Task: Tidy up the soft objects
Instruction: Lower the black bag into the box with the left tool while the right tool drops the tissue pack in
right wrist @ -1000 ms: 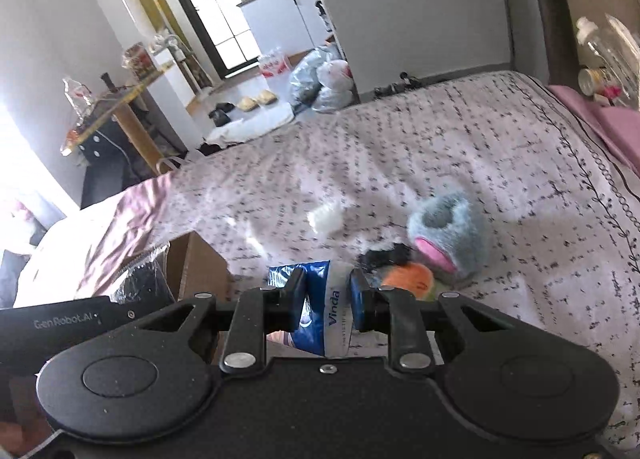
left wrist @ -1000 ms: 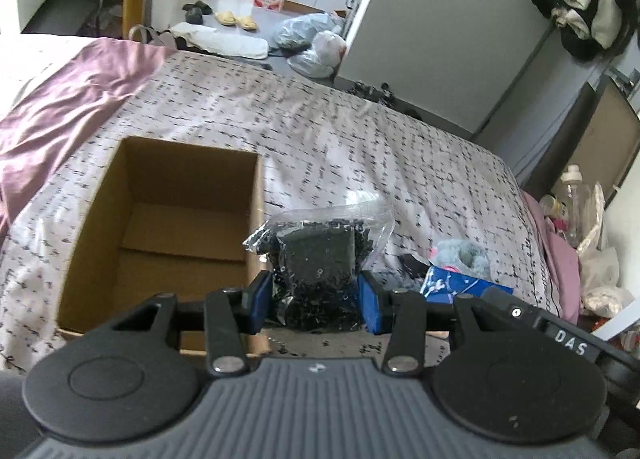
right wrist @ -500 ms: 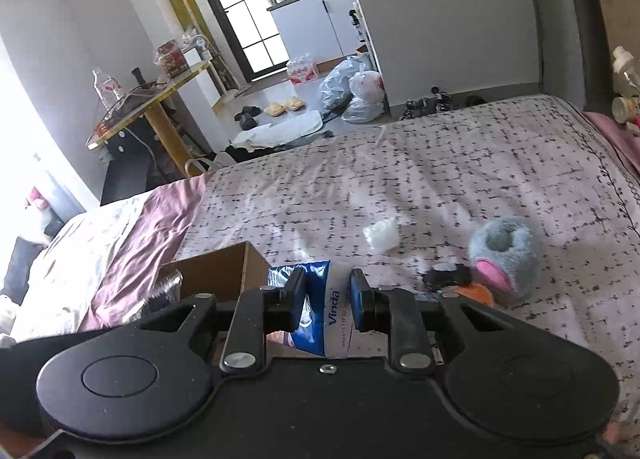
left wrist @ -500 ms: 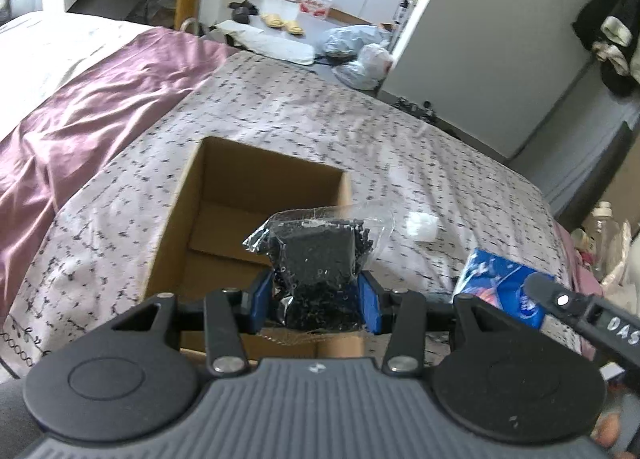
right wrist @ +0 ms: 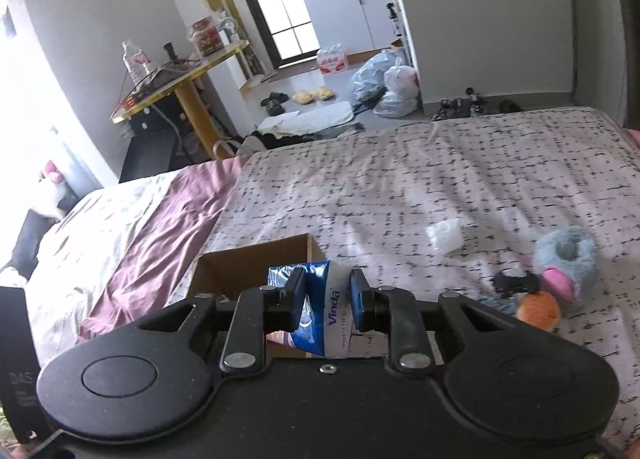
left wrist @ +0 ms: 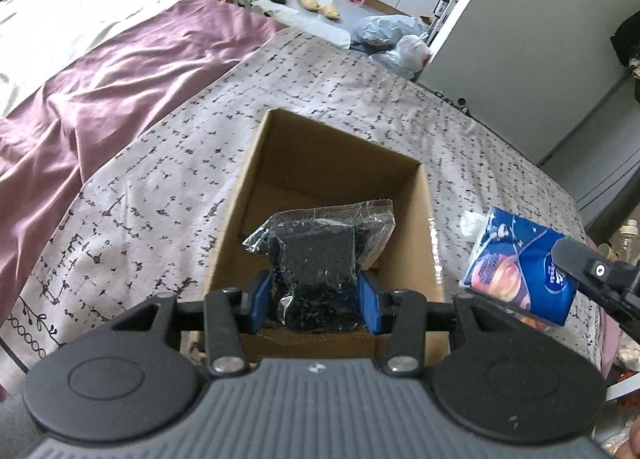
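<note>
Over the box [left wrist: 426, 219], near the bed's [left wrist: 168, 147] left side where the purple sheet [left wrist: 100, 79] begins, we hold the left claw [left wrist: 316, 297] with a clear bag [left wrist: 320, 255] of black stuff pinched between its blue pads [left wrist: 370, 309]. Jaws stand at a middling gap, set by the bag's bulk.

Right claw [right wrist: 327, 301] is clamped narrow on a blue tissue pack [right wrist: 320, 315], squeezing it; the pack hangs just right of the box, near its rim.

Risks as we judge them:
- Bag is slick film, gripped low. Top half flops forward. If we let go while off-centre, it may catch the near wall and tip out.
- Both claws are near each other at one opening. Lowering together could knock the tissue pack against the box's right wall or shove the box across the bed.
- Box sits on soft bedding, so any push may tilt it.

Left on the bed, toward its right edge: grey plush [right wrist: 566, 259], orange ball [right wrist: 536, 311], small black item [right wrist: 514, 283], white scrap [right wrist: 444, 233].
</note>
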### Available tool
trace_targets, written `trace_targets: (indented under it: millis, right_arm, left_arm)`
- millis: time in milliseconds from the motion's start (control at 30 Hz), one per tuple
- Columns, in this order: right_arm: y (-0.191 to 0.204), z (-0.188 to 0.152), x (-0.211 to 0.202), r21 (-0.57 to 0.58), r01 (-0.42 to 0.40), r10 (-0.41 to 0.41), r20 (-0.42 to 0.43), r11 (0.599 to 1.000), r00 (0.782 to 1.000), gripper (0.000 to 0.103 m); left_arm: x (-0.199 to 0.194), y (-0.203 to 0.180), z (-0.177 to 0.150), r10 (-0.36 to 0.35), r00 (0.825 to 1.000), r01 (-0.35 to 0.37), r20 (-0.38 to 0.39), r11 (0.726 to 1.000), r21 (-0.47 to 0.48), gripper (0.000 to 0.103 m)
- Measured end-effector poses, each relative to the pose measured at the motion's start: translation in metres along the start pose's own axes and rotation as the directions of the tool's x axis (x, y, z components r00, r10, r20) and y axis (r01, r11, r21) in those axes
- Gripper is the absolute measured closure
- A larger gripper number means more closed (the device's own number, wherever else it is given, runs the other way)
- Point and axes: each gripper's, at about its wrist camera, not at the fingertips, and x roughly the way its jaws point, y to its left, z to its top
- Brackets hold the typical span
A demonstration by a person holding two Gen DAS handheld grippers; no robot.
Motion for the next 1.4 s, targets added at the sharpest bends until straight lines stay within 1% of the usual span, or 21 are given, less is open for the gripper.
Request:
trace_targets:
  millis: [200,300,333,367,467,533,600,767,833,867,900,933,967,1000,1100,1200,1267,1367,1400]
  right_arm:
    - [0.020,-0.005,0.016,-0.014,-0.011,0.010,-0.030,1.000,1.000,0.080]
    - [0.027,-0.008,0.022,-0.017,-0.010,0.009,-0.045,1.000,0.999,0.080]
    - [0.030,-0.009,0.024,-0.021,-0.007,0.006,-0.049,1.000,0.999,0.080]
    - [0.032,-0.011,0.026,-0.026,-0.005,0.004,-0.053,1.000,0.999,0.080]
    - [0.035,-0.016,0.030,-0.022,-0.001,-0.001,-0.068,1.000,0.998,0.079]
    - [0.036,-0.018,0.032,-0.011,-0.002,0.001,-0.078,1.000,0.997,0.079]
    - [0.038,-0.021,0.035,-0.009,-0.003,0.003,-0.088,1.000,0.996,0.079]
    - [0.046,-0.027,0.035,-0.023,-0.015,0.013,-0.111,1.000,0.994,0.079]
    - [0.045,-0.028,0.037,-0.010,-0.025,0.023,-0.143,1.000,0.989,0.075]
    - [0.044,-0.028,0.038,0.004,-0.027,0.027,-0.158,1.000,0.987,0.072]
    - [0.042,-0.028,0.037,0.023,-0.027,0.030,-0.166,0.999,0.986,0.060]
    - [0.039,-0.028,0.034,0.040,-0.024,0.030,-0.158,0.999,0.987,0.052]
    - [0.037,-0.028,0.030,0.044,-0.020,0.026,-0.139,0.999,0.990,0.042]
    - [0.036,-0.027,0.025,0.036,-0.012,0.016,-0.122,0.999,0.992,0.038]
    - [0.029,-0.025,0.014,0.029,0.004,-0.001,-0.103,1.000,0.995,0.037]
    - [0.015,-0.024,0.007,0.056,-0.002,0.007,-0.102,0.998,0.995,0.037]
    - [0.006,-0.024,0.000,0.063,-0.003,0.009,-0.098,0.998,0.995,0.036]
    - [-0.005,-0.023,-0.007,0.072,-0.019,0.026,-0.099,0.997,0.995,0.033]
    - [-0.007,-0.023,-0.009,0.072,-0.023,0.030,-0.099,0.997,0.995,0.032]
  left_arm:
    - [0.012,0.015,0.001,-0.003,0.999,0.002,-0.036,1.000,-0.027,0.057]
    - [0.011,0.017,0.004,-0.018,0.998,0.016,-0.065,0.999,-0.036,0.053]
    - [0.009,0.017,0.006,-0.025,0.997,0.023,-0.067,0.999,-0.039,0.048]
    - [0.007,0.017,0.007,-0.027,0.998,0.025,-0.065,0.999,-0.038,0.042]
    - [-0.005,0.015,0.013,-0.041,0.998,0.040,-0.037,0.999,-0.026,0.037]
    - [-0.013,0.016,0.017,-0.055,0.998,0.054,-0.016,0.998,-0.018,0.035]
    - [-0.018,0.017,0.021,-0.053,0.999,0.053,-0.004,0.999,-0.008,0.032]
    - [-0.026,0.028,0.025,-0.053,0.999,0.053,-0.003,0.998,-0.041,0.031]
    - [-0.029,0.030,0.025,-0.033,0.999,0.033,0.002,0.999,-0.030,0.031]
    - [-0.030,0.031,0.025,-0.030,1.000,0.030,-0.002,0.999,-0.032,0.030]
    - [-0.031,0.032,0.025,-0.029,1.000,0.028,-0.012,0.999,-0.040,0.030]
    - [-0.031,0.034,0.025,-0.030,0.999,0.029,-0.019,0.998,-0.049,0.029]
    - [-0.033,0.034,0.025,-0.030,0.999,0.029,-0.022,0.998,-0.056,0.029]
    - [-0.035,0.034,0.025,-0.026,1.000,0.025,-0.018,0.998,-0.056,0.028]
    - [-0.043,0.029,0.024,-0.005,1.000,0.005,0.012,0.999,-0.038,0.026]
    - [-0.046,0.024,0.023,-0.004,1.000,0.004,0.016,0.999,-0.034,0.024]
    - [-0.050,0.019,0.021,0.001,1.000,-0.001,0.026,1.000,-0.014,0.021]
    - [-0.055,0.012,0.019,0.016,0.999,-0.016,0.045,1.000,0.004,0.016]
    - [-0.057,0.010,0.018,0.017,0.999,-0.017,0.048,1.000,0.007,0.015]
